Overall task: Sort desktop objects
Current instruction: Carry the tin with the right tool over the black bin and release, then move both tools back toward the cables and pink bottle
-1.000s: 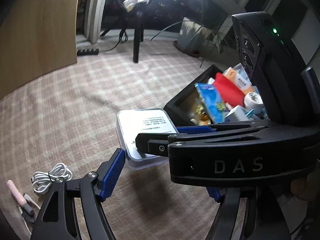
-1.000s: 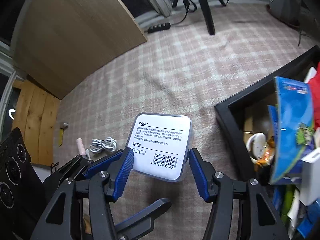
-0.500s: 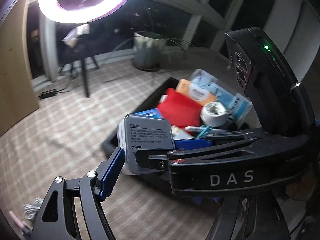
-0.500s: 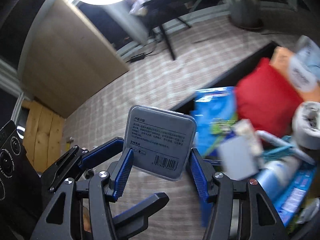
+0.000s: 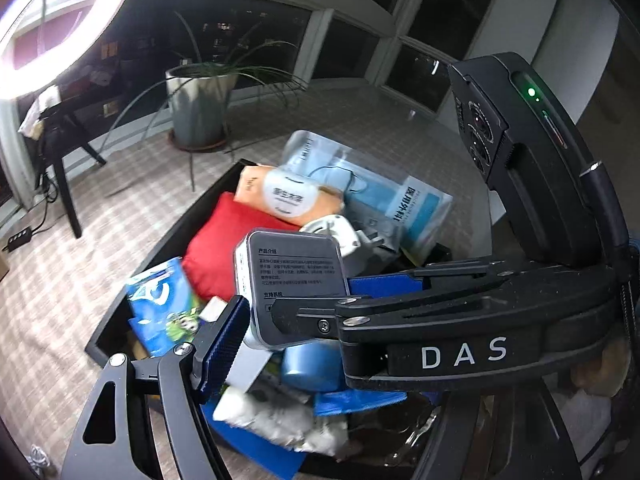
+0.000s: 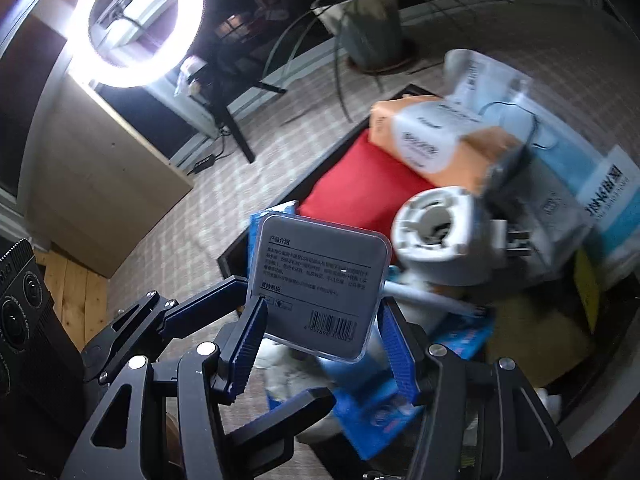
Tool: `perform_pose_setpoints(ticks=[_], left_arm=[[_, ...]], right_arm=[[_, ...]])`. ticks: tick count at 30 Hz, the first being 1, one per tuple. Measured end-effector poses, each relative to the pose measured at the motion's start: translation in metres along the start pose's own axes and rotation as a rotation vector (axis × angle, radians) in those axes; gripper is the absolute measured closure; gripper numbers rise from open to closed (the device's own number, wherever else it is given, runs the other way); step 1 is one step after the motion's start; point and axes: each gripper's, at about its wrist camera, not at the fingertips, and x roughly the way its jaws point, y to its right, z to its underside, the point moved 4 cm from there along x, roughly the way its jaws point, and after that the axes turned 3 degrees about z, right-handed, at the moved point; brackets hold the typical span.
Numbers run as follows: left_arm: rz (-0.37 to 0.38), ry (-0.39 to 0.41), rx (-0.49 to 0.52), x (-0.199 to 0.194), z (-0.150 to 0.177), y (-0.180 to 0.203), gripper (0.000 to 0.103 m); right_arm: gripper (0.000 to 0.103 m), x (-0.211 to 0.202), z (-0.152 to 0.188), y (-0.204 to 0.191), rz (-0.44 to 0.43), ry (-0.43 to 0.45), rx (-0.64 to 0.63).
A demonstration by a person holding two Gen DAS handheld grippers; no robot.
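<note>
A clear plastic box with a grey printed label (image 5: 292, 268) (image 6: 320, 276) hangs above an open black bin (image 5: 160, 256) (image 6: 236, 252). The right gripper (image 6: 320, 344) is shut on it, one blue pad on each side edge. The left gripper (image 5: 288, 360) grips the same box from the left. Its near pad (image 5: 220, 340) presses the box's lower left edge, and its other finger is mostly hidden behind the right gripper. The bin holds a red pouch (image 5: 224, 252), an orange wipes pack (image 5: 280, 196), a blue mask pack (image 5: 400, 200), a white tape roll (image 6: 436, 236) and a blue snack packet (image 5: 160, 308).
Checked carpet surrounds the bin. A lit ring light (image 6: 132, 24) on a stand, a potted plant (image 5: 200, 108) and a wooden board (image 6: 100, 192) stand beyond it. A power strip (image 5: 16, 238) lies at the left, and a white cable (image 5: 38, 456) at the bottom left corner.
Both grippers carried the box together from over the carpet, rightward and a little up, to above the bin's contents. The white cable and pink items have slid out of view.
</note>
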Motion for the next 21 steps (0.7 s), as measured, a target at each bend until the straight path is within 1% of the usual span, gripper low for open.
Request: perform_pose_setpoints(ticks=[3,5,7,10,14,21], left_arm=[[0.000,-0.012,0.016,0.005,-0.001,0.004,0.027],[0.000,-0.027,-0.001,0.004,0.000,0.002,0.027],[-0.010,-0.011,-0.011,-0.001,0.001,0.000,0.027],[-0.038,0.013,-0.017,-0.016,0.005,-0.006,0.027],[-0.082,0.023,-0.040,-0.037,0.013,-0.019,0.027],[-0.173,0.009,-0.115,-0.074,0.039,-0.054,0.026]], right_arm=[[0.050,-0.002,-0.002,0.008,0.001,-0.002,0.000],[0.050,-0.005,-0.003,0.011,-0.013,-0.001,-0.001],[0.050,-0.008,-0.005,0.014,-0.020,0.005,-0.003],[0.050,-0.016,-0.007,0.014,0.018,0.039,-0.035],[0.050,-0.017,-0.007,0.005,0.015,0.040,-0.065],[0.050,-0.007,0.000,-0.032,-0.012,0.019,-0.144]])
